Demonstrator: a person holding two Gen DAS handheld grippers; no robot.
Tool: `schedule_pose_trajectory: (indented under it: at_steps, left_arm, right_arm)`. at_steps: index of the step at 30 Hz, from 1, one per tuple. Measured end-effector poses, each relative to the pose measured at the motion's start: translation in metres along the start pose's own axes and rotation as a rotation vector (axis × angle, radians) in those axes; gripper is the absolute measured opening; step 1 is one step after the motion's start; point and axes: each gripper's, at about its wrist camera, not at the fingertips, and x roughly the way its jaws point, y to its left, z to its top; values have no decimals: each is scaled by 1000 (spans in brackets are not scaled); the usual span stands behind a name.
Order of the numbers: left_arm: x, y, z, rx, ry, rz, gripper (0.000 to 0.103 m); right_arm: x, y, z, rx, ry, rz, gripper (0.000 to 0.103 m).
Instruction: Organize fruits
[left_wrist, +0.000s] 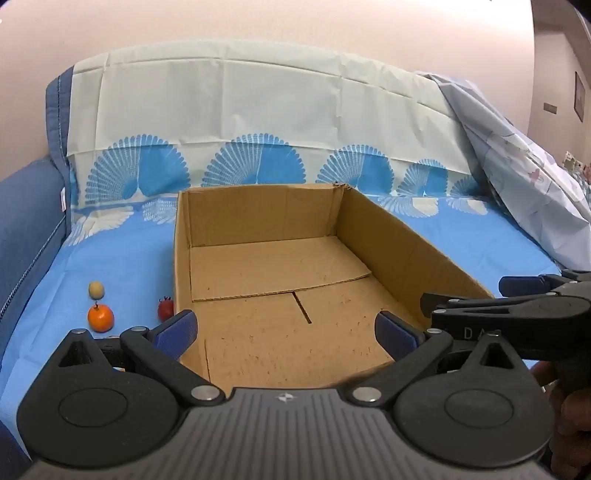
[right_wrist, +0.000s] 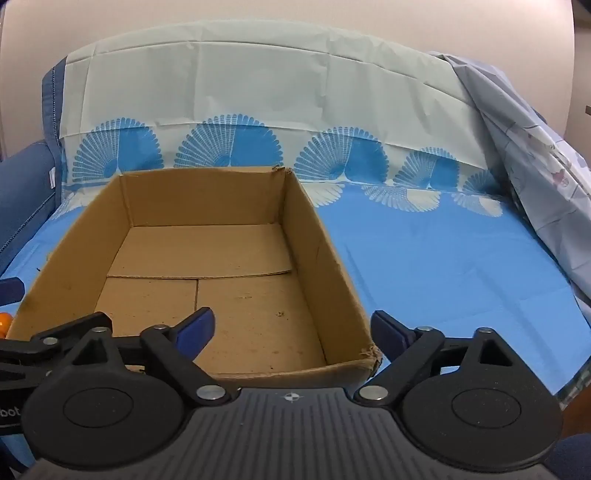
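- Far left, on the blue sheet (left_wrist: 122, 258) outside the cardboard box (left_wrist: 406, 236), lie the fruits: a pale yellowish ball (left_wrist: 96, 289) farthest from the camera, an orange fruit (left_wrist: 100, 317) just in front of it, and a small red fruit (left_wrist: 165, 308) close against the box's left wall.
- The step in hand, as I judge it, is the first pick — nothing is in the box and nothing is held.
- The left gripper (left_wrist: 284, 328) has its jaws spread wide and empty, aimed over the box's near edge rather than at the fruit; it is the natural one to use, being on the fruit side.
- To do it well: swing left, come down with one pad on each side of a single fruit, and close gently — round things roll on soft bedding.
- I would take the orange fruit first; the red one sits so near the wall that a finger may catch the cardboard.
- The right gripper (right_wrist: 291, 332) hangs over the box's near right corner, fingers apart and empty; it should keep clear.
- Count, left to right: three fruits, one box, two grippers.
- In the right wrist view only a sliver of orange shows at the left edge.
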Motion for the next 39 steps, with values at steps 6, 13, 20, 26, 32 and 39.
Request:
schedule_pose_trajectory:
  at_steps: [6, 13, 20, 26, 32, 39]
  left_arm:
    - [2, 9, 1, -24, 16, -7, 102]
    - [1, 9, 1, -23, 16, -8, 102]
    - [3, 9, 2, -27, 22, -9, 102]
    - [5, 8, 2, -24, 30, -16, 102]
    - [6, 8, 1, -24, 32, -19, 102]
    - [7, 9, 2, -25, 39, -17, 102]
  right_arm:
    - [3, 0, 3, -7, 6, 3, 91]
    - [2, 2, 2, -21, -1, 11, 88]
    - [2, 5, 0, -40, -9, 5, 83]
    - [1, 3, 1, -26, -14, 11, 83]
    - [2, 1, 1, -12, -8, 22, 83]
    - [4, 1, 1, -3, -4, 28, 83]
